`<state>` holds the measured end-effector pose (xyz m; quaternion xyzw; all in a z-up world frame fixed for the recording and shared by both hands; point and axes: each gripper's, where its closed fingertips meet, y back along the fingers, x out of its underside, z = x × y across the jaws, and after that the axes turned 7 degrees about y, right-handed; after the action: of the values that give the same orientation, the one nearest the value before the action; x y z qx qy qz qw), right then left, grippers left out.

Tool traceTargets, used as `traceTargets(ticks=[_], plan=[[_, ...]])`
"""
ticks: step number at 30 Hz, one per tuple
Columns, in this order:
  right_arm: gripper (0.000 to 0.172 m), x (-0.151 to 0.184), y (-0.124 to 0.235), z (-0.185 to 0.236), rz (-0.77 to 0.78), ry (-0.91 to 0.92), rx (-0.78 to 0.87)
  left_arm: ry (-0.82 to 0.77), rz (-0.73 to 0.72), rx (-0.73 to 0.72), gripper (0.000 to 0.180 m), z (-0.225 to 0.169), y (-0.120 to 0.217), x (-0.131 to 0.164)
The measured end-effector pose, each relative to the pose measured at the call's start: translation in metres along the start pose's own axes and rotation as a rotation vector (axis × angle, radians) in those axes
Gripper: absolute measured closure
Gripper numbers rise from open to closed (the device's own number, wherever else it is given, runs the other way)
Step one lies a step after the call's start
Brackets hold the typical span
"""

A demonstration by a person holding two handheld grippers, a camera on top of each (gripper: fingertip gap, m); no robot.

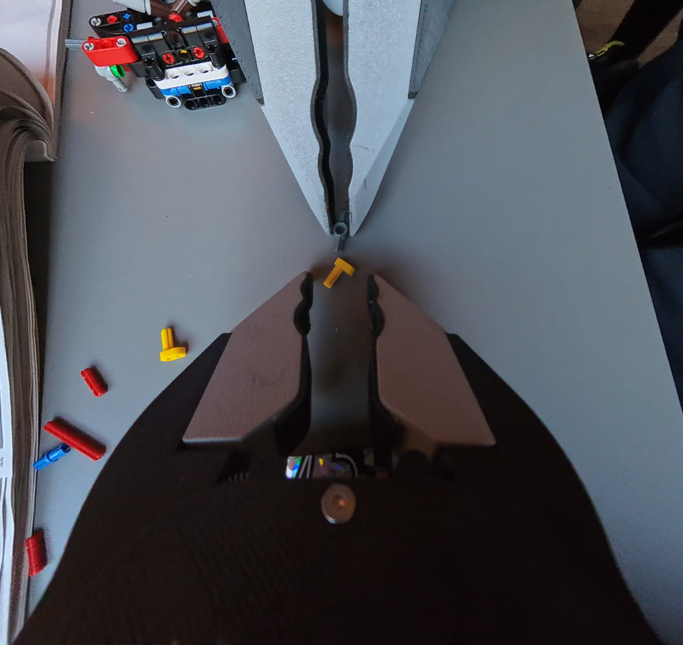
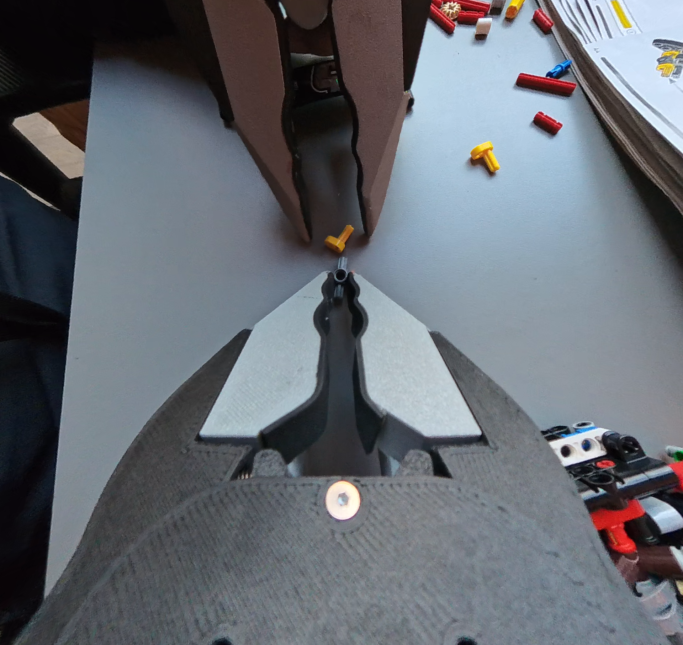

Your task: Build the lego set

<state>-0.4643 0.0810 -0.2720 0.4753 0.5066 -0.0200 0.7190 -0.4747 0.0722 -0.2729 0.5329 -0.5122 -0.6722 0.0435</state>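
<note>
A plain grey worktop (image 2: 517, 294) is seen in both views, lit fairly evenly, with a stack of printed booklets (image 2: 628, 73) laid along one edge and dark floor and furniture past the other edges (not much of the room can be made out).

Taking the small yellow T-shaped pin (image 1: 338, 272) in the middle as the landmark: it lies loose on the worktop just ahead of the left claw (image 1: 338, 282), whose brown fingers stand apart with nothing pressed between them. Just past the pin, a dark grey connector piece (image 2: 340, 276) is pinched at the very tips of the right claw (image 2: 340, 274), which is closed narrowly on it; pin and connector are near but apart.

Counted up: two yellow T-pins in all, the second (image 2: 485, 156) lying towards the booklets; one blue pin (image 2: 559, 68); several red pieces, among them one long red tube (image 2: 545, 84) beside the blue pin. One partly built brick model (image 1: 166, 62) sits farther off.
</note>
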Motion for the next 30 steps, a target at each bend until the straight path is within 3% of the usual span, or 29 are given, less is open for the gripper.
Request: traceTargets(ticks=[9, 23, 30], plan=[[0.168, -0.0019, -0.0019, 0.0038, 0.0, 0.004, -0.006, -0.024, 0.004, 0.002, 0.172, -0.0027, -0.0043, -0.0041], [0.167, -0.0018, -0.0017, 0.0036, -0.002, -0.006, -0.021, 0.034, 0.008, -0.016, 0.172, -0.0032, -0.0064, -0.0056], [0.167, -0.0015, -0.0019, 0.0037, 0.013, 0.098, 0.041, 0.07, 0.01, -0.016, 0.172, -0.0036, -0.0066, -0.0056]])
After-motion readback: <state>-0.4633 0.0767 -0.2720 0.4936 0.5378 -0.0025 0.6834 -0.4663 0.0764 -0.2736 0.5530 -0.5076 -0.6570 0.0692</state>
